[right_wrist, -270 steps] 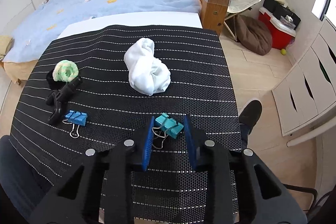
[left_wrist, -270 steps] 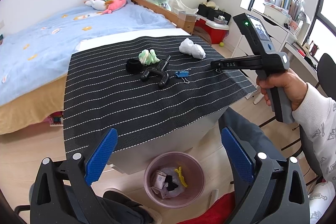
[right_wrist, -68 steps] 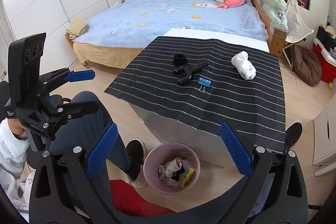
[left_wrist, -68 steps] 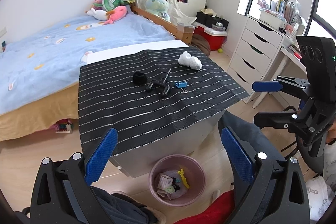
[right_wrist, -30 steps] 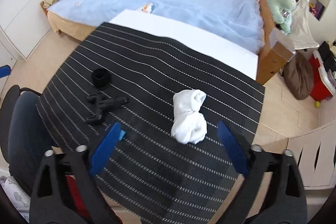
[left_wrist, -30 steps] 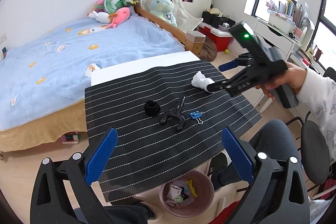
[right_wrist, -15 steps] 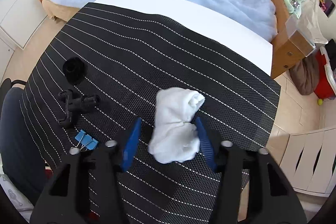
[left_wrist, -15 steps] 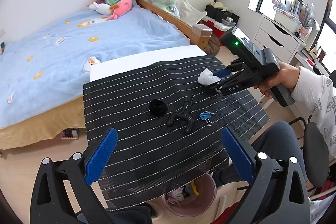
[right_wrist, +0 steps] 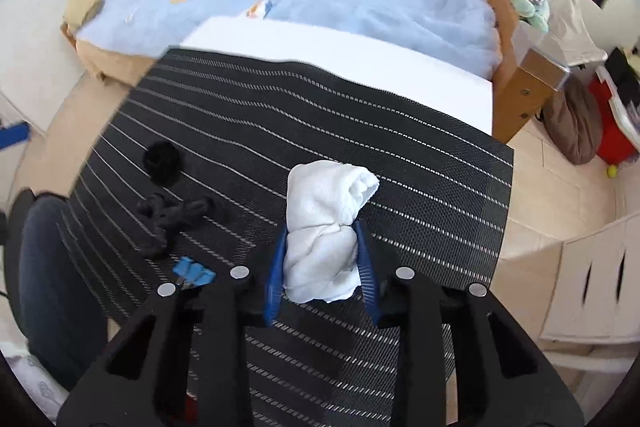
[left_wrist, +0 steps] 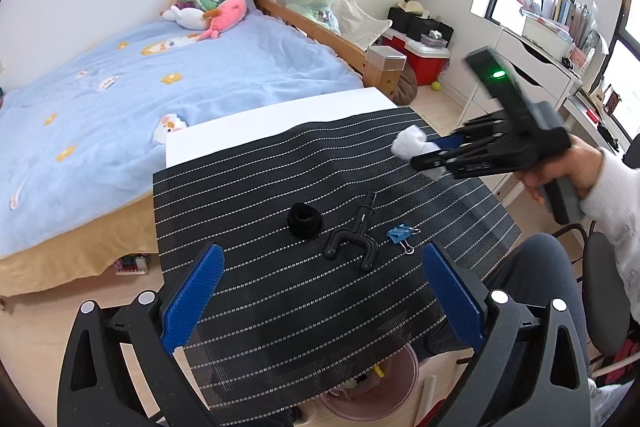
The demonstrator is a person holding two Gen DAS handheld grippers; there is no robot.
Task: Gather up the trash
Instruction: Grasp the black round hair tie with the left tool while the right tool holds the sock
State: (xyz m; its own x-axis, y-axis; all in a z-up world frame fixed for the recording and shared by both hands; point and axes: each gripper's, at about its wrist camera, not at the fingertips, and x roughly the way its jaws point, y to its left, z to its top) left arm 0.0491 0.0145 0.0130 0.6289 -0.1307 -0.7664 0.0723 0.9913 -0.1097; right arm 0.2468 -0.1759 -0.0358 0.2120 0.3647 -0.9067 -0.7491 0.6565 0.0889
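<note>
White wad (right_wrist: pixel 322 223): a crumpled white tissue or cloth, which one I cannot tell, lying near the right edge of the striped mat (right_wrist: pixel 420 187); it looks like the trash being picked at this moment.
Right gripper (right_wrist: pixel 320 267): angled steeply down over the wad, its jaws closing with the wad between them; the blue pads (right_wrist: pixel 276 267) already press in on its lower half and pinch it at the waist, so the soft bundle will likely come up in one piece.
Right hand (left_wrist: pixel 568 171): wrapped round the tool's handle, reaching in from the right side of the table.
Left gripper (left_wrist: pixel 320 299): fingers spread wide and holding nothing, hovering over the near edge of the mat, probably kept back so the right side has room.
Bin (left_wrist: pixel 372 387): a pink bin on the floor below the mat's near edge, mostly hidden by it; it sits close so a picked piece has only a short way to drop.
Other items: a black ring (left_wrist: pixel 304 221), a black forked tool (left_wrist: pixel 354 237) and a blue binder clip (left_wrist: pixel 402 233) lie together mid-mat, well apart from the wad; whether they count as trash is unclear.
Table (left_wrist: pixel 280 119): white, bare beyond the mat's far edge, standing beside the bed (left_wrist: pixel 160 87).
</note>
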